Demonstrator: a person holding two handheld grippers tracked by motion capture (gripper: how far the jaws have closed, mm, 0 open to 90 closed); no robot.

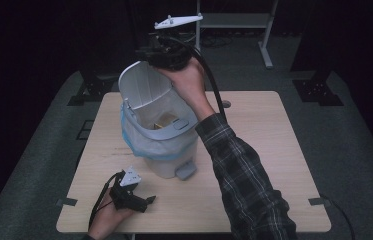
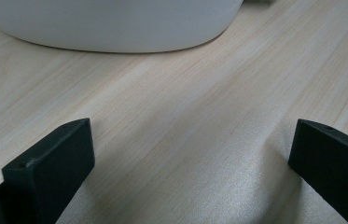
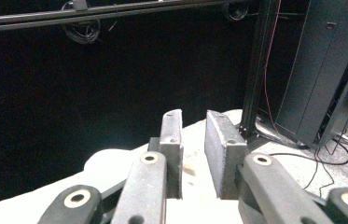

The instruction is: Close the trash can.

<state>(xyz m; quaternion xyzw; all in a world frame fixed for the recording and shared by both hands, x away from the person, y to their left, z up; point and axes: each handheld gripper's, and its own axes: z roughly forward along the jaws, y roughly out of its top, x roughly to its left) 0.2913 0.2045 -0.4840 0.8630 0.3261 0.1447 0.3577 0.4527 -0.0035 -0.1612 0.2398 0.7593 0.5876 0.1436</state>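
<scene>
A white pedal bin (image 1: pixel 166 165) with a blue liner (image 1: pixel 133 134) stands mid-table, its lid (image 1: pixel 144 87) swung upright. Something yellowish lies inside. A right hand holds my right gripper (image 1: pixel 146 54) at the lid's top edge. In the right gripper view its jaws (image 3: pixel 194 122) stand close together with a narrow gap, the white lid (image 3: pixel 129 172) below and showing through the gap; I see no pad pressing on it. My left gripper (image 1: pixel 149 200) rests on the table in front of the bin, open and empty (image 2: pixel 190 140), facing the bin's base (image 2: pixel 115 28).
The bin's grey pedal (image 1: pixel 186 171) sticks out toward the person. The wooden table (image 1: pixel 274 150) has bare room to the bin's right. A metal frame (image 1: pixel 266 45) and dark racks (image 3: pixel 321 70) stand beyond the far edge.
</scene>
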